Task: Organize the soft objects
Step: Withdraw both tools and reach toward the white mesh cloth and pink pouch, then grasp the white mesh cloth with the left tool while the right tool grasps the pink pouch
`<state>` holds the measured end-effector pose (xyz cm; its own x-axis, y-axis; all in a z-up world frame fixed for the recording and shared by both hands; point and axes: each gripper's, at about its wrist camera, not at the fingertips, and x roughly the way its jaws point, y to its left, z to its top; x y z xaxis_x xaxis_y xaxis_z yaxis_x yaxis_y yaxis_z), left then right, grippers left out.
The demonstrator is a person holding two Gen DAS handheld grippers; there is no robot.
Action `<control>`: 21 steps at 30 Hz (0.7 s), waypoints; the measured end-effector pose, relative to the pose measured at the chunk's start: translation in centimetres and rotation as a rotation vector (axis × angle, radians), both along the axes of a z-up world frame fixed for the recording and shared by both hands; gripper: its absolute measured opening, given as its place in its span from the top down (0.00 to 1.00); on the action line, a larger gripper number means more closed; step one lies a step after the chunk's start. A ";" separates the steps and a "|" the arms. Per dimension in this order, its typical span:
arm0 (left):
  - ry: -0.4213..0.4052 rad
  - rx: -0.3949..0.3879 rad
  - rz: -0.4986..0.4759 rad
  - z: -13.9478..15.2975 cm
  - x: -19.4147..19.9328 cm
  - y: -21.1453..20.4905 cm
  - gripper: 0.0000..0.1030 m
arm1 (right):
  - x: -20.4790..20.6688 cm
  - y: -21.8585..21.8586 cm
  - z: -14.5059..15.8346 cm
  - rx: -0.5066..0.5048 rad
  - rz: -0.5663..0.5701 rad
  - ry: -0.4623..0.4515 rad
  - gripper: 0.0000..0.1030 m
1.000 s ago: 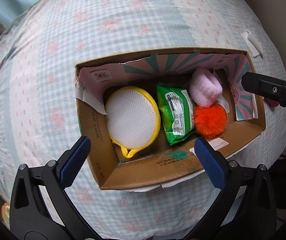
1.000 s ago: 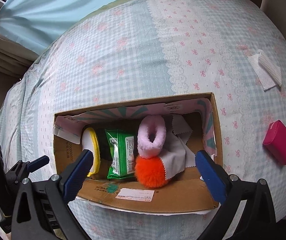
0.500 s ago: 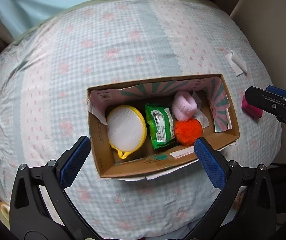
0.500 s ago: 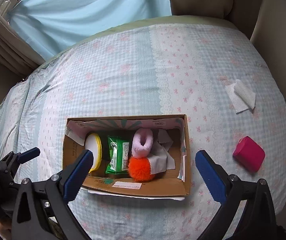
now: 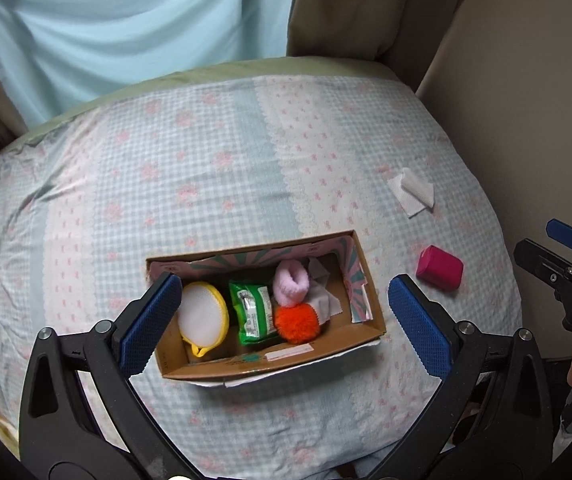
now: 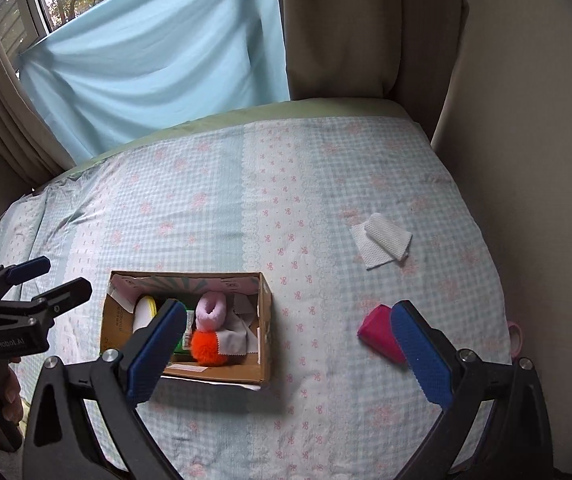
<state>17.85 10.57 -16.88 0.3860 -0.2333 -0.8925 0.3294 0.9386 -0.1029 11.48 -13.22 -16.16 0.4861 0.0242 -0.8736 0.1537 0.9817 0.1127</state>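
A cardboard box (image 5: 370, 330) (image 6: 265, 320) sits on the checked bed cover. Inside lie a yellow-rimmed white mesh pouch (image 5: 201, 316), a green packet (image 5: 252, 312), a pink fluffy roll (image 5: 292, 288) (image 6: 211, 312), an orange pompom (image 5: 297, 323) (image 6: 206, 346) and a grey cloth (image 6: 238, 334). On the cover right of the box lie a magenta block (image 5: 439, 268) (image 6: 378, 334) and a folded white cloth (image 5: 412, 194) (image 6: 382, 242). My left gripper (image 5: 284, 324) is open, high above the box. My right gripper (image 6: 290, 356) is open and empty, high between box and magenta block.
Blue curtain (image 6: 154, 64) and beige drape (image 6: 338, 28) hang behind the bed. A beige wall (image 6: 526, 120) runs along the right side. The bed's front edge falls away below the box. Bare cover (image 5: 166, 184) stretches behind and left of the box.
Both grippers have pulled up and back from the box, so it looks much smaller. The curtain, white cloth and magenta block have come into the left wrist view. Both stay open.
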 end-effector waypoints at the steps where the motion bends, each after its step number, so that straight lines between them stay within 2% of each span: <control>1: -0.011 -0.005 -0.003 0.6 0.0 -1.0 0.00 | -0.2 -0.8 0.2 -0.016 0.008 -0.001 0.01; 6: -0.046 -0.015 -0.010 2.5 0.1 -6.3 0.00 | -0.7 -5.4 0.1 -0.048 0.076 -0.007 0.01; 10: -0.042 -0.016 0.013 2.5 0.5 -10.9 0.00 | -0.8 -9.0 -1.0 -0.039 0.141 -0.007 0.01; 16: -0.008 -0.035 0.049 0.9 1.8 -17.7 0.00 | -0.1 -12.8 -3.6 -0.062 0.263 0.030 0.01; 21: 0.024 -0.058 0.062 -1.3 3.6 -22.2 0.00 | 0.6 -14.5 -6.1 -0.044 0.331 0.064 0.01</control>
